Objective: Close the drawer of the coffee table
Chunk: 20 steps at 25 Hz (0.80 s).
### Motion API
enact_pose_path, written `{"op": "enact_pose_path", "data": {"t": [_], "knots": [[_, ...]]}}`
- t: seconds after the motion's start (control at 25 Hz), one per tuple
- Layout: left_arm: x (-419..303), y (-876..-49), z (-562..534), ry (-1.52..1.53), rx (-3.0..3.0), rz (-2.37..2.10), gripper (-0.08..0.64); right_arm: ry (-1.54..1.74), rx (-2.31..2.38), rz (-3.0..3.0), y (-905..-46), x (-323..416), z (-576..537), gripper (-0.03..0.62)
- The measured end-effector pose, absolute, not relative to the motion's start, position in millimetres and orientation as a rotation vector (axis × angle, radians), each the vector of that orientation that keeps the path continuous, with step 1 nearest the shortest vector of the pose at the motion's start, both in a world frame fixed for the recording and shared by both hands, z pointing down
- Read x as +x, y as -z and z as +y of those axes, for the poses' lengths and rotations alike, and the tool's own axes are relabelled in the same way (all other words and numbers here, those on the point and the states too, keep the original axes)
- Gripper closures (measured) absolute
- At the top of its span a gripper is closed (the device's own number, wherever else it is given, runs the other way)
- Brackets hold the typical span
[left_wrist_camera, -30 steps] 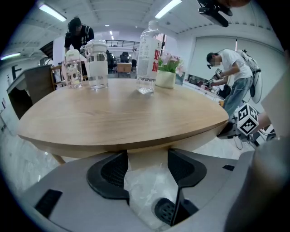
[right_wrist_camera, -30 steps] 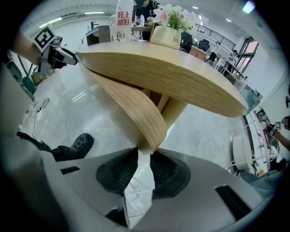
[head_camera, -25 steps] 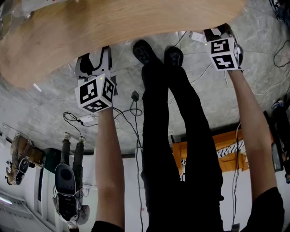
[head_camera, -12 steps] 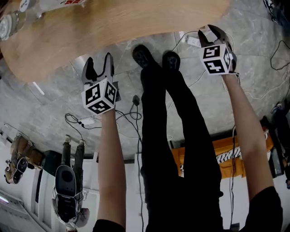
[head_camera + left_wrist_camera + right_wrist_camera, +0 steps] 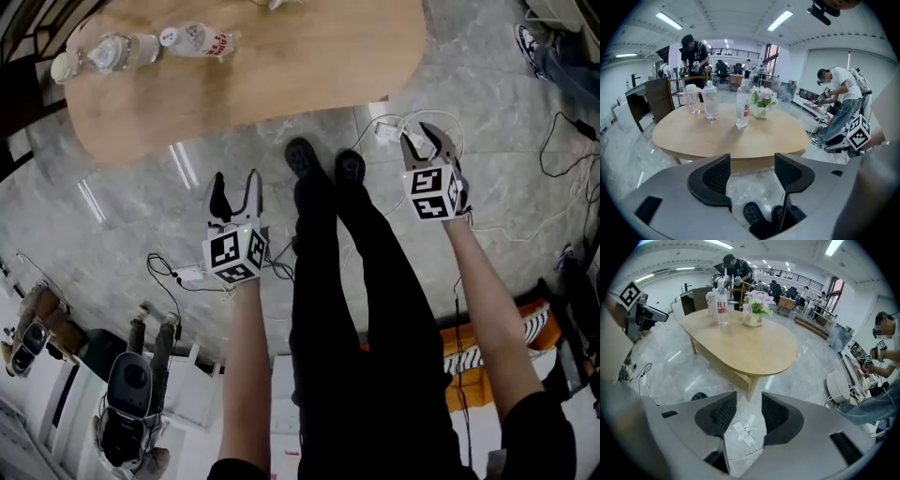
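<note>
Wood of a pale colour makes the coffee table, which stands on the far side of the grey stone floor, with bottles on its far left part. Its drawer I cannot make out as a separate thing. Nothing stands out from the near edge of the table in the head view or in either gripper view, so I judge that the drawer is already pushed in under the top.

The left gripper and the right gripper hang over the floor, apart from the table, one on each side of the person's shoes. Both pairs of jaws have just been opening and stand wide, with nothing between them. Past the right ones only a power strip on the floor shows.

The step in hand seems to be the letting go after the push. The next move calls for little: to check that the drawer front sits flush, and to push again if a gap remains.
</note>
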<state>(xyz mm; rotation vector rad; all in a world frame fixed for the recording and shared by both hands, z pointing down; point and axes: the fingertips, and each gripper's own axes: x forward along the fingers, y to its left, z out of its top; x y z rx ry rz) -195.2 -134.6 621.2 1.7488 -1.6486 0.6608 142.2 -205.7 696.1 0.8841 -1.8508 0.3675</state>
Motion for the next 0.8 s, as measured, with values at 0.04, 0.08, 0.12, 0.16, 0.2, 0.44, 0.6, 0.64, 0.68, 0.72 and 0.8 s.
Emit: {"op": "enact_pose_path", "data": {"t": [0.04,0.08,0.12,0.16,0.2,0.44,0.6,0.64,0.68,0.72,0.8], "knots": [[-192,-609,-134,-0.654,1.759,-1.649,0.262,-0.380,0.892,-1.867,-686,138,-206,0.442],[-189,-596,-133,-0.644,1.772,-1.650,0.264,-0.394,0.901,-1.886,-674,134,-206,0.442],[-184,-582,-129,-0.635,1.787,-1.648,0.264,-0.410,0.912,-1.906,-661,131,-204,0.442],[-179,-568,-123,-0.631,1.804,-1.642,0.264,-0.427,0.924,-1.922,-647,128,-201,0.442],[-173,-554,-117,-0.631,1.822,-1.635,0.264,-0.441,0.934,-1.936,-634,125,-198,0.443],[-161,-489,-81,-0.580,1.855,-1.629,0.272,-0.481,0.977,-2.004,-569,109,-171,0.457],[-161,-448,-52,-0.530,1.878,-1.633,0.288,-0.498,1.030,-2.030,-527,101,-141,0.472],[-163,-439,-45,-0.519,1.891,-1.635,0.293,-0.497,1.045,-2.037,-516,98,-134,0.479],[-165,-429,-37,-0.508,1.905,-1.638,0.296,-0.493,1.060,-2.044,-504,95,-126,0.488],[-167,-419,-29,-0.497,1.920,-1.642,0.305,-0.487,1.073,-2.052,-492,91,-116,0.495],[-174,-398,-13,-0.468,1.958,-1.651,0.310,-0.470,1.096,-2.070,-465,83,-96,0.508]]}}
